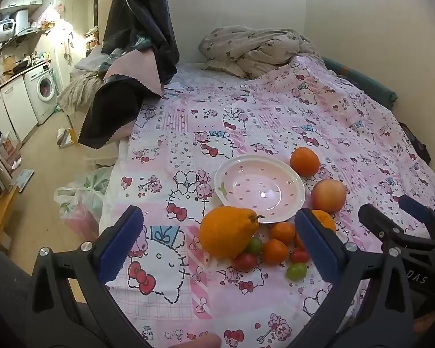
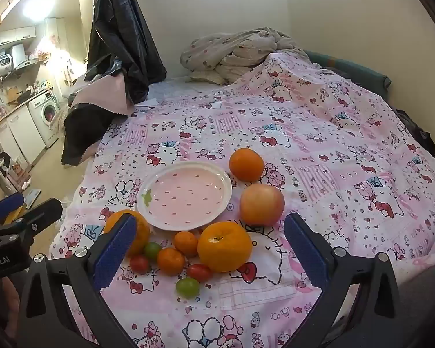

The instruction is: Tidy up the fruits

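A pink strawberry-patterned bowl (image 1: 259, 188) (image 2: 185, 195) sits empty on the bedspread. Around it lie a pear-shaped orange citrus (image 1: 227, 232), a big round orange (image 2: 224, 246), an apple (image 1: 329, 195) (image 2: 262, 204) and a farther orange (image 1: 304, 161) (image 2: 246, 163). Two small tangerines (image 2: 171, 261) and red and green cherry tomatoes (image 2: 187, 287) cluster in front. My left gripper (image 1: 217, 214) hovers open over the pear-shaped citrus. My right gripper (image 2: 211, 219) hovers open above the round orange. Neither touches anything.
The Hello Kitty bedspread (image 2: 333, 150) covers the bed. A crumpled blanket (image 1: 255, 49) lies at the back, and dark cloth (image 1: 136, 37) hangs at the left. The bed's left edge drops to a floor with plastic bags (image 1: 78, 203). A kitchen with a washing machine (image 1: 45, 90) is beyond.
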Motion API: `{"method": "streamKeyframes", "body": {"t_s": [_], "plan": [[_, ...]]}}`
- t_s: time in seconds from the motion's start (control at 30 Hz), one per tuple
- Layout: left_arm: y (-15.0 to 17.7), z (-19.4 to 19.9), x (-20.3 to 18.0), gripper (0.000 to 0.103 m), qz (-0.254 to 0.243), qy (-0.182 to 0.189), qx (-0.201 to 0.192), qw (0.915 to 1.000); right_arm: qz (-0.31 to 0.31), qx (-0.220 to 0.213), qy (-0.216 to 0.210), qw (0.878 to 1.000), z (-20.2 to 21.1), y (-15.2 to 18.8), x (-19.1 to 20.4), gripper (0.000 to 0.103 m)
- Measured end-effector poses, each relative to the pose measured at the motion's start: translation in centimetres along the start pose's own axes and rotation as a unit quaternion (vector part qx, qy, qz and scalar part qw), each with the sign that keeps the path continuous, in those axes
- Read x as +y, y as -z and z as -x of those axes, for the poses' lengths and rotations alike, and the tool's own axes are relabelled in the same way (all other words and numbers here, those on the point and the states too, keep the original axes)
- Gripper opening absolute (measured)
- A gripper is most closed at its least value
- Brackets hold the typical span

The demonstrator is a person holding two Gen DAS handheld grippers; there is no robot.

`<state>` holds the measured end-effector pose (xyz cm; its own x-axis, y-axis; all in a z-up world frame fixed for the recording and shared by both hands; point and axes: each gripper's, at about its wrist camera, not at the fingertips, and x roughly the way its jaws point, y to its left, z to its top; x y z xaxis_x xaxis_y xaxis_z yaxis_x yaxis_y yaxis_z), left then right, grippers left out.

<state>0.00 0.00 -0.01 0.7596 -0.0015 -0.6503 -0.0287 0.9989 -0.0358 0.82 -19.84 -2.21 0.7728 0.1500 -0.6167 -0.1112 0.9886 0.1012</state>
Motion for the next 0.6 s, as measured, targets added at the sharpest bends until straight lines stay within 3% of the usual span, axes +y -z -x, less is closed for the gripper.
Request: {"method": "streamKeyframes", "body": {"t_s": [0.6], "plan": [[-0.11, 0.38, -0.51, 0.103, -0.007, 0.004, -0.009, 0.9999, -0.004, 0.002, -0.001, 1.000, -0.08, 0.05, -0.06, 0.103]]}}
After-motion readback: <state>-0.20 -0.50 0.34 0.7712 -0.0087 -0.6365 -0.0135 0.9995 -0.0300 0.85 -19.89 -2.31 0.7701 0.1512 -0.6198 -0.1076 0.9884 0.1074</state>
